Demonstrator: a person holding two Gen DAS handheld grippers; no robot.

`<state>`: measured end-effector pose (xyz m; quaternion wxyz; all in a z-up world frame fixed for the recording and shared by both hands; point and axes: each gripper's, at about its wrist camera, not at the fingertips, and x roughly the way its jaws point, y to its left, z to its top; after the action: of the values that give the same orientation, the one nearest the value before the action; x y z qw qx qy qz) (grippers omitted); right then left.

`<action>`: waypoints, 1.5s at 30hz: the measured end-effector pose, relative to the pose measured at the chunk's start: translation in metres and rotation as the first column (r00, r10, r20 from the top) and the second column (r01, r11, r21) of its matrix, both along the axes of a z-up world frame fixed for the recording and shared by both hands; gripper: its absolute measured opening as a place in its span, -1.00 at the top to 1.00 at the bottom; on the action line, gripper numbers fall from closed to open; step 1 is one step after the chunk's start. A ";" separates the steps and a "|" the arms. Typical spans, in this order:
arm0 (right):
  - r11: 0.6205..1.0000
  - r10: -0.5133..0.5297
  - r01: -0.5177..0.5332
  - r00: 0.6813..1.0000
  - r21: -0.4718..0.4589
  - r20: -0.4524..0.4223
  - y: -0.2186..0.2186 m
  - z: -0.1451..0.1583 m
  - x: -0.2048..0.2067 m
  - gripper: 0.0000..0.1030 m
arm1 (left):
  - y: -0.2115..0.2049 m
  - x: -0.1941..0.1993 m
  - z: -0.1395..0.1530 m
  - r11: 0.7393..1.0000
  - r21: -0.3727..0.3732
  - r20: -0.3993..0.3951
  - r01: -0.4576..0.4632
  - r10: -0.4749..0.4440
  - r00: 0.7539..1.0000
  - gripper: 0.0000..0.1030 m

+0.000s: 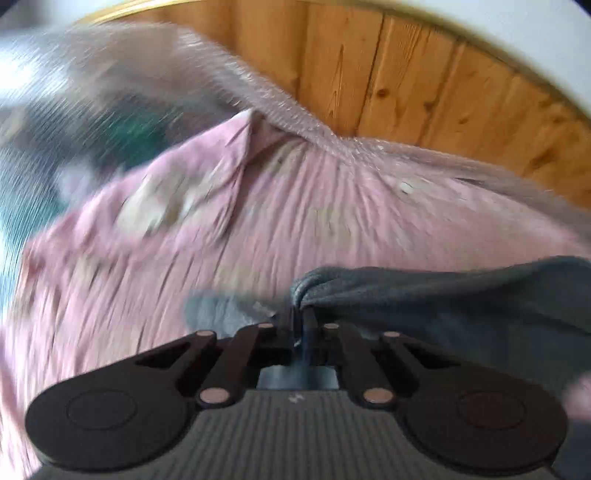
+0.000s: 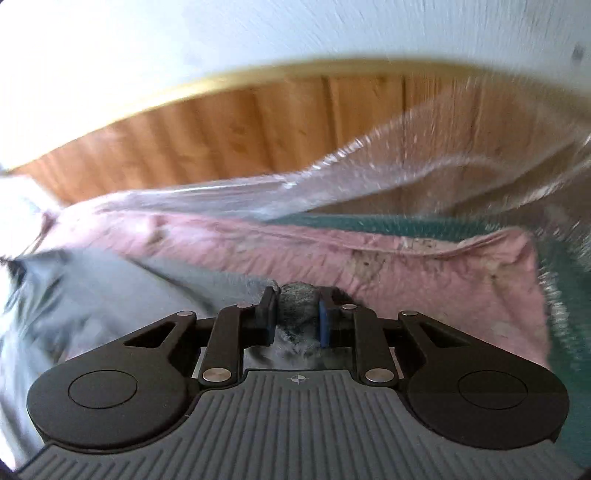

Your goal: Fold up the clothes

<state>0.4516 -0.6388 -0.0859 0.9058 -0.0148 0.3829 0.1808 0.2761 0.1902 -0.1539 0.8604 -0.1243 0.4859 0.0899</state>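
Grey garment (image 1: 461, 295): soft knit fabric, held at two places above a pink printed shirt (image 1: 258, 229); in the left wrist view a bunched edge is drawn into a tight pinch and the cloth stretches away to the right; in the right wrist view it hangs to the left of the tongs and a rolled wad of it is seen between the pads. Left gripper (image 1: 301, 321): jaws closed almost together, clamped on the gathered grey edge. Right gripper (image 2: 297, 312): jaws set narrowly apart, filled by the grey wad, blue-faced pads (image 2: 324, 325) pressed against it on either side. Pink shirt: spread beneath the grey garment, collar and one pale button visible, faded print patches noted; detail blurred. Clear plastic sheet (image 2: 332, 177): crinkled, lying along the far edge of the pink shirt. Green cloth (image 2: 406, 223): shown beyond and to the right of the pink shirt in the right wrist view. Wooden panelling (image 1: 424, 81): vertical boards with a light trim, behind the pile, below a white wall (image 2: 258, 33).
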 end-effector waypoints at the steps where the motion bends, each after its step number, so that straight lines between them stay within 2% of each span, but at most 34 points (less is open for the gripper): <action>1: 1.000 0.008 -0.008 1.000 -0.024 0.000 -0.008 -0.001 -0.025 0.60 | -0.002 -0.034 -0.003 0.999 -0.037 -0.006 0.000 0.000 1.000 0.90; 2: 0.999 -0.012 0.011 1.000 -0.046 -0.028 -0.015 -0.009 -0.046 0.59 | -0.003 -0.055 -0.008 0.998 -0.061 -0.018 -0.023 0.022 1.000 0.88; 3: 0.997 -0.044 0.039 0.997 -0.071 -0.068 -0.022 -0.022 -0.069 0.45 | -0.002 -0.072 -0.013 0.995 -0.078 -0.028 -0.057 0.055 0.998 0.75; 4: 0.993 -0.092 0.083 0.990 -0.089 -0.105 -0.027 -0.035 -0.087 0.22 | -0.001 -0.089 -0.017 0.991 -0.096 -0.039 -0.090 0.087 0.995 0.68; 5: 0.985 -0.154 0.141 0.978 -0.101 -0.140 -0.032 -0.046 -0.102 0.19 | 0.000 -0.105 -0.022 0.986 -0.112 -0.050 -0.124 0.119 0.992 0.63; 7: 0.959 -0.279 0.259 0.939 -0.120 -0.203 -0.040 -0.067 -0.129 0.19 | 0.001 -0.139 -0.032 0.971 -0.145 -0.074 -0.192 0.183 0.980 0.30; 9: 0.920 -0.390 0.384 0.887 -0.076 -0.248 -0.042 -0.076 -0.150 0.18 | 0.004 -0.163 -0.037 0.953 -0.169 -0.084 -0.250 0.239 0.967 0.11; 11: 0.886 -0.446 0.463 0.854 0.000 -0.267 -0.040 -0.078 -0.163 0.01 | 0.009 -0.171 -0.031 0.938 -0.192 -0.063 -0.289 0.282 0.957 -0.06; 13: 0.863 -0.467 0.501 0.841 0.069 -0.273 -0.032 -0.078 -0.170 -0.26 | 0.013 -0.168 -0.027 0.924 -0.215 -0.052 -0.316 0.313 0.949 -0.28; 14: 0.864 -0.462 0.497 0.846 0.079 -0.267 -0.027 -0.078 -0.169 -0.30 | 0.015 -0.165 -0.027 0.914 -0.223 -0.055 -0.339 0.336 0.940 -0.32; 16: 0.868 -0.460 0.491 0.850 0.071 -0.258 -0.019 -0.077 -0.165 -0.54 | 0.019 -0.159 -0.028 0.885 -0.248 -0.062 -0.393 0.391 0.919 -0.38; 19: 0.854 -0.488 0.519 0.827 0.042 -0.279 -0.015 -0.084 -0.154 -0.57 | 0.027 -0.144 -0.031 0.833 -0.310 -0.055 -0.458 0.465 0.884 -0.54; 20: 0.840 -0.501 0.540 0.813 0.061 -0.298 -0.017 -0.087 -0.151 -0.57 | 0.028 -0.137 -0.032 0.817 -0.328 -0.053 -0.475 0.486 0.872 -0.54; 21: 0.820 -0.514 0.565 0.796 0.089 -0.320 -0.019 -0.089 -0.149 -0.57 | 0.026 -0.128 -0.034 0.814 -0.331 -0.058 -0.477 0.487 0.872 -0.56; 24: 0.740 -0.564 0.650 0.738 0.170 -0.370 -0.029 -0.098 -0.147 -0.58 | 0.017 -0.101 -0.043 0.824 -0.315 -0.093 -0.470 0.466 0.880 -0.59; 26: 0.671 -0.598 0.708 0.692 0.220 -0.405 -0.037 -0.105 -0.146 -0.62 | 0.015 -0.090 -0.057 0.813 -0.299 -0.144 -0.499 0.479 0.866 -0.44; 28: 0.599 -0.631 0.761 0.640 0.249 -0.438 -0.045 -0.113 -0.146 -0.62 | 0.014 -0.087 -0.064 0.804 -0.298 -0.155 -0.514 0.491 0.857 -0.09; 30: 0.540 -0.659 0.799 0.597 0.265 -0.459 -0.052 -0.119 -0.146 -0.62 | 0.013 -0.089 -0.064 0.797 -0.301 -0.145 -0.523 0.504 0.851 -0.03; 31: 0.523 -0.662 0.808 0.586 0.271 -0.468 -0.053 -0.122 -0.145 -0.62 | 0.012 -0.089 -0.063 0.797 -0.303 -0.140 -0.523 0.506 0.851 -0.03; 32: 0.519 -0.657 0.807 0.588 0.282 -0.472 -0.053 -0.123 -0.143 -0.63 | 0.011 -0.090 -0.063 0.798 -0.302 -0.136 -0.522 0.506 0.852 -0.03; 33: 0.528 -0.644 0.794 0.605 0.300 -0.468 -0.052 -0.124 -0.140 -0.63 | 0.010 -0.090 -0.063 0.800 -0.297 -0.135 -0.521 0.505 0.852 -0.05; 36: 0.590 -0.612 0.750 0.656 0.299 -0.442 -0.041 -0.127 -0.125 -0.64 | 0.006 -0.083 -0.063 0.813 -0.271 -0.133 -0.515 0.498 0.857 -0.08; 38: 0.642 -0.624 0.731 0.674 0.231 -0.395 -0.031 -0.129 -0.111 -0.52 | 0.003 -0.076 -0.060 0.826 -0.263 -0.125 -0.498 0.483 0.867 0.11; 39: 0.663 -0.622 0.719 0.684 0.210 -0.379 -0.028 -0.129 -0.104 -0.13 | 0.001 -0.072 -0.057 0.834 -0.267 -0.121 -0.483 0.468 0.875 0.38; 40: 0.673 -0.618 0.712 0.691 0.202 -0.376 -0.027 -0.128 -0.098 0.02 | -0.001 -0.069 -0.054 0.841 -0.271 -0.117 -0.468 0.453 0.884 0.59; 42: 0.683 -0.612 0.705 0.694 0.190 -0.378 -0.029 -0.124 -0.089 0.23 | -0.005 -0.066 -0.049 0.853 -0.278 -0.109 -0.441 0.429 0.897 0.71; 44: 0.704 -0.602 0.690 0.706 0.170 -0.373 -0.030 -0.118 -0.083 0.58 | -0.008 -0.064 -0.045 0.863 -0.277 -0.099 -0.422 0.411 0.906 0.78; 45: 0.714 -0.596 0.681 0.714 0.166 -0.367 -0.031 -0.115 -0.082 0.63 | -0.010 -0.063 -0.042 0.868 -0.277 -0.095 -0.412 0.402 0.911 0.79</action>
<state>0.3694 -0.6696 -0.2009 0.8378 0.2787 0.4601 -0.0928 0.2132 0.1805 -0.1964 0.7860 -0.3475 0.4711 0.1988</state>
